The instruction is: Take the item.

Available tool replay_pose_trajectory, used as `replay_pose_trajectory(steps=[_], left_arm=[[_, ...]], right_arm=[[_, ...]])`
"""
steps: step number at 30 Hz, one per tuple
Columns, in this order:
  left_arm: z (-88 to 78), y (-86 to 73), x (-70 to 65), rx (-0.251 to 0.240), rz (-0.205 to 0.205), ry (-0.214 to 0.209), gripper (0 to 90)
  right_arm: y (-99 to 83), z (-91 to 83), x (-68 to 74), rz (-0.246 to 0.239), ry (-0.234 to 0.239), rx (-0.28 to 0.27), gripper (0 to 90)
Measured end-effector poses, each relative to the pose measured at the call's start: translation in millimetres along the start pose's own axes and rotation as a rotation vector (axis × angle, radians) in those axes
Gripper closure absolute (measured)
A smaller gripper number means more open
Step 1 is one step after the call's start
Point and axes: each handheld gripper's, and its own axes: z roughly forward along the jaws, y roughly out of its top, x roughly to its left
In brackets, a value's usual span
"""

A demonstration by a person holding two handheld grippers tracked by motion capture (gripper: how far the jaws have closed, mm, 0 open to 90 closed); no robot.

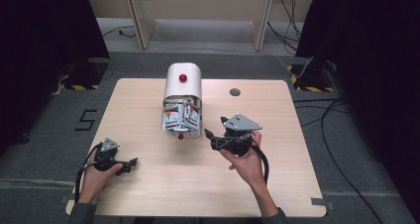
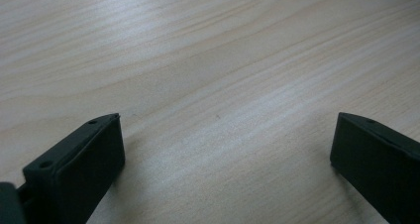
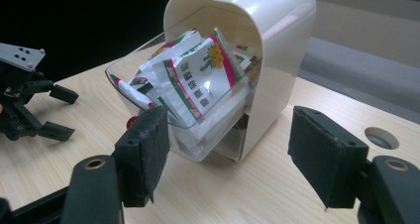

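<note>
A white round-topped dispenser box (image 1: pixel 183 83) with a red knob stands at the table's back middle. Its clear tilt-out drawer (image 1: pixel 181 119) hangs open toward me and holds several printed sachets (image 3: pixel 198 83). My right gripper (image 1: pixel 214 126) hovers just right of the drawer, jaws pointing at it. In the right gripper view it (image 3: pixel 229 111) stands open, the drawer (image 3: pixel 148 92) close ahead and nothing between the pads. My left gripper (image 1: pixel 132 164) rests low at the table's front left. It (image 2: pixel 229 117) is open over bare wood and also appears in the right gripper view (image 3: pixel 64 114).
The light wooden table (image 1: pixel 277 184) has a round cable hole (image 1: pixel 235 91) right of the box. A red knob (image 1: pixel 181 136) sticks out at the drawer's front lip. Dark curtains, floor cables and a desk frame lie beyond the far edge.
</note>
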Motion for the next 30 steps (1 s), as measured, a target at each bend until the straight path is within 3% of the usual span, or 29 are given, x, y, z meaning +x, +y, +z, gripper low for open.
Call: replay_pose_trajectory(steps=[14, 30], left_arm=[[0.0, 0.0, 0.0, 0.0, 0.0, 0.0, 0.0], [-0.1, 0.1, -0.1, 0.001, 0.0, 0.0, 0.0]], right_arm=[[16.4, 9.9, 8.1, -0.039, 0.017, -0.001, 34.6], [33.1, 21.3, 15.1, -0.03, 0.034, -0.006, 36.2]])
